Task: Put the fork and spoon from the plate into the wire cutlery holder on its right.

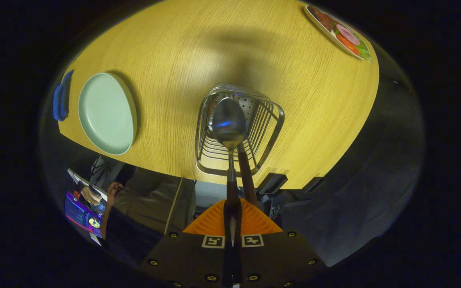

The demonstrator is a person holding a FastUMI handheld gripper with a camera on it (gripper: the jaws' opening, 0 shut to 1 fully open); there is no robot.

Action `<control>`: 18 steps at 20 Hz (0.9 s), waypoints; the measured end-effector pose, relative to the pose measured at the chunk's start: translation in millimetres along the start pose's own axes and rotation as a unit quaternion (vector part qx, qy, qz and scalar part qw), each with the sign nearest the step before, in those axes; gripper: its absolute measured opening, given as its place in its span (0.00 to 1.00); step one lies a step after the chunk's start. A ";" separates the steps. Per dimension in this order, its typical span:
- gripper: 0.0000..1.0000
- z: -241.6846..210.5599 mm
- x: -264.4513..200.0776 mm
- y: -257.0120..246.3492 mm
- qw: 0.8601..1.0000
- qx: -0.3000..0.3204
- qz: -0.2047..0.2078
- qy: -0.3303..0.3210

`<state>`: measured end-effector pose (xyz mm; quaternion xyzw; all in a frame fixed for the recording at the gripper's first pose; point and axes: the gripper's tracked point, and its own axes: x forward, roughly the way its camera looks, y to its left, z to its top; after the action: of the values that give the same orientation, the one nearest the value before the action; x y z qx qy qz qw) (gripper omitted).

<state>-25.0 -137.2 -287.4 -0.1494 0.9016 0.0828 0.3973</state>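
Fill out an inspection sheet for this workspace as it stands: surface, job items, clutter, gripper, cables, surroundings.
Surface: yellow wood-grain table, mostly bare.
Job's things: silver metal spoon with a brown handle, held bowl-first over the silver wire cutlery holder; a second brown handle leans out of the holder, its head hidden behind the spoon; round pale green plate left of the holder holds no cutlery.
Clutter: blue cloth beyond the plate; printed food picture at the table's far corner.
Gripper: gripper shut on the spoon's handle.
Cables: nothing seen.
Surroundings: a seated person's arm below the table edge.
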 end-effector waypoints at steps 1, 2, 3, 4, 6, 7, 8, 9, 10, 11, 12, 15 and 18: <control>0.01 2.5 0.1 1.8 1.000 0.004 0.002 0.004; 0.01 2.3 0.0 2.1 1.000 0.003 0.000 0.009; 0.01 3.7 -0.2 0.2 1.000 0.004 -0.004 0.012; 0.01 5.4 0.3 -0.8 1.000 0.006 -0.007 0.014; 0.04 9.8 -0.6 0.4 1.000 0.008 -0.005 0.013; 0.04 13.3 -1.4 0.1 1.000 0.007 -0.006 0.008; 0.04 15.8 -2.2 0.5 1.000 0.008 -0.005 0.003; 0.07 18.3 -2.7 1.8 1.000 0.010 -0.004 -0.001; 0.07 19.5 -2.1 0.7 1.000 0.009 -0.006 -0.004; 0.10 21.0 -2.6 -0.7 1.000 0.005 -0.009 -0.010; 0.11 21.1 -3.8 0.5 1.000 0.003 -0.009 -0.014; 0.12 18.2 -5.8 0.0 1.000 0.000 -0.010 -0.025; 0.14 14.2 -10.8 0.9 0.999 0.000 -0.003 -0.045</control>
<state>-8.6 -130.3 -288.9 -0.1480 0.8826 0.0882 0.4374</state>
